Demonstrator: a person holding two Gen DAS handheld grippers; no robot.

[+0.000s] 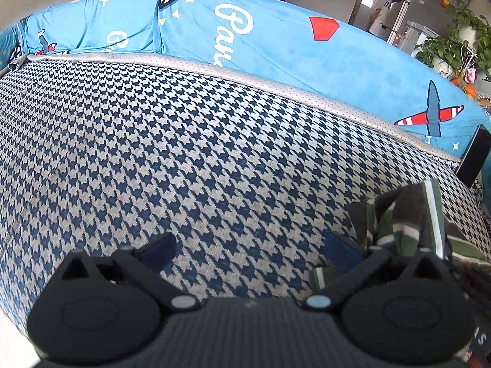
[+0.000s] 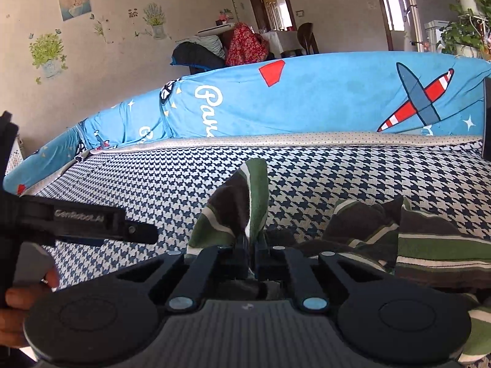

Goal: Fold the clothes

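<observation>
1. From the right wrist camera I can see the room behind the sofa: a wall with flower stickers (image 2: 47, 53), a doorway (image 2: 273, 9), a table heaped with red patterned cloth (image 2: 245, 46) and a dark chair (image 2: 307, 38). The left wrist camera catches almost none of that; it looks down at the houndstooth seat cover (image 1: 184, 141) and the blue airplane-print cover (image 1: 276, 40) on the backrest.
2. Only the right view shows the left gripper (image 2: 135, 233) from outside, reaching in from the left edge over the seat, with the person's hand (image 2: 18, 303) wrapped round its handle.
3. The right gripper (image 2: 250, 245) has its jaws pinched tight on a fold of the green, grey and white striped garment (image 2: 429, 245); a flap of the cloth stands up just above the fingertips.
4. The rest of that garment lies crumpled on the seat to the right of the right gripper.
5. In its own view the left gripper (image 1: 250, 248) stands wide apart with nothing between its fingers, only bare seat cover.
6. The striped garment (image 1: 408, 214) sits bunched just beside its right-hand finger (image 1: 340, 248), at the lower right of that view.
</observation>
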